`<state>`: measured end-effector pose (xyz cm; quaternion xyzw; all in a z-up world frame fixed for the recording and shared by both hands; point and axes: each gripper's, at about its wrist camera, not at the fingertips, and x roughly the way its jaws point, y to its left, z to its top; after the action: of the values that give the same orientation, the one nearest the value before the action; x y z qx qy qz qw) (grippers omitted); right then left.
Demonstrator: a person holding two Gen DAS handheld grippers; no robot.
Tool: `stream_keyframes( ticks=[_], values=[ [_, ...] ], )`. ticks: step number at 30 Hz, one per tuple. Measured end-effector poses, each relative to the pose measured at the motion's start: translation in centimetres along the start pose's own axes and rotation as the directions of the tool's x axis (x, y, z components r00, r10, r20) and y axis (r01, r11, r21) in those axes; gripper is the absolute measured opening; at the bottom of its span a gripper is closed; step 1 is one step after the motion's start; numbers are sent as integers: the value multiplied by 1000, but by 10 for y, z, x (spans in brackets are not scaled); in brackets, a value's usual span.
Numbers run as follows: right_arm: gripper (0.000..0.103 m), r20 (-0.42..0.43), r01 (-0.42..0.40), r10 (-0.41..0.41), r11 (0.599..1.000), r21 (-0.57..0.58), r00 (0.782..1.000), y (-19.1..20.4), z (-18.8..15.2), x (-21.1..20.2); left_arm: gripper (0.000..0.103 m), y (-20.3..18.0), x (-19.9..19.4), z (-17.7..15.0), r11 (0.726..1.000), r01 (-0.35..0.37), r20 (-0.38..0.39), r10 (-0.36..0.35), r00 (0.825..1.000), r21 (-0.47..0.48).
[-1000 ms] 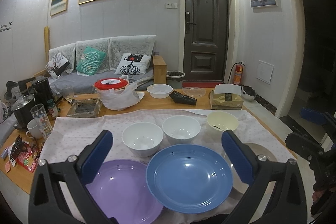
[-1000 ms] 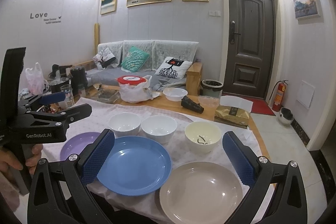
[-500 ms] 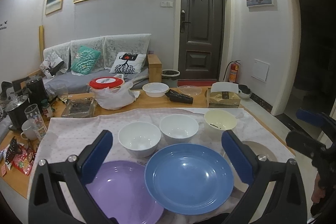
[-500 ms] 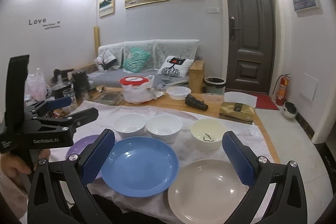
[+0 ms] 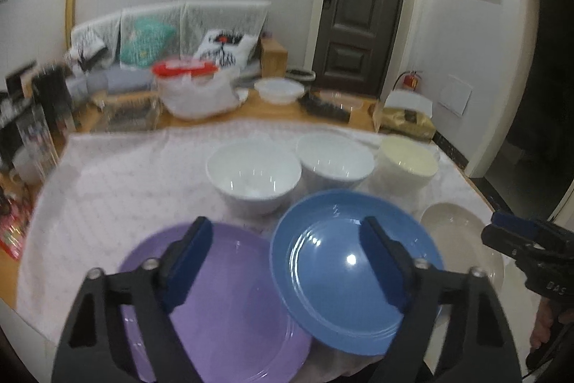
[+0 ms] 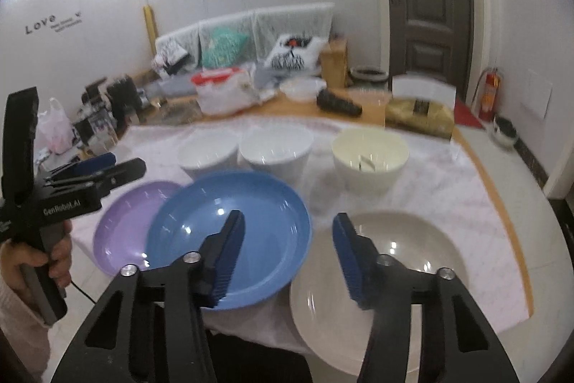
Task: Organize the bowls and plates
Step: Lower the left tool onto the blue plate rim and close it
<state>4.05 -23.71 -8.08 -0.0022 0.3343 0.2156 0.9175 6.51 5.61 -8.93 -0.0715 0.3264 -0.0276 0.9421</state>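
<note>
Judging from the spread, we have stacked nothing yet: purple plate (image 5: 215, 304), blue plate (image 5: 344, 271) and beige plate (image 6: 391, 279) lie side by side, blue overlapping purple, with three bowls (image 5: 254, 176) in a row at 12 o'clock. Our left gripper (image 5: 287, 261) and right gripper (image 6: 288, 257) hover partly open, holding nothing. All the nesting remains.

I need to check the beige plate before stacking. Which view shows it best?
The right wrist view: the beige plate lies almost whole beneath that camera. The left wrist view catches only part of it at the right.
</note>
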Motion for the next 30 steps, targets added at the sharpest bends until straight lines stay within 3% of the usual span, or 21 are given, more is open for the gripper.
stream_keyframes(
  ticks=[9, 15, 19, 30],
  values=[
    [23, -133, 2, 3, 999, 42, 991, -13, -18, 58, 32, 12, 51, -22, 998, 49, -130, -55, 990, -49],
    [15, -162, -2, 12, 998, 63, 987, -14, -24, 72, 16, 11, 63, -30, 996, 57, -158, -67, 985, -62],
    [14, -171, -7, 20, 997, 78, 985, -15, -26, 76, 10, 14, 64, -31, 997, 44, -157, -53, 986, -63],
    [12, -174, -11, 26, 996, 87, 984, -14, -26, 77, 9, 17, 63, -29, 996, 46, -165, -57, 985, -72]
  ],
)
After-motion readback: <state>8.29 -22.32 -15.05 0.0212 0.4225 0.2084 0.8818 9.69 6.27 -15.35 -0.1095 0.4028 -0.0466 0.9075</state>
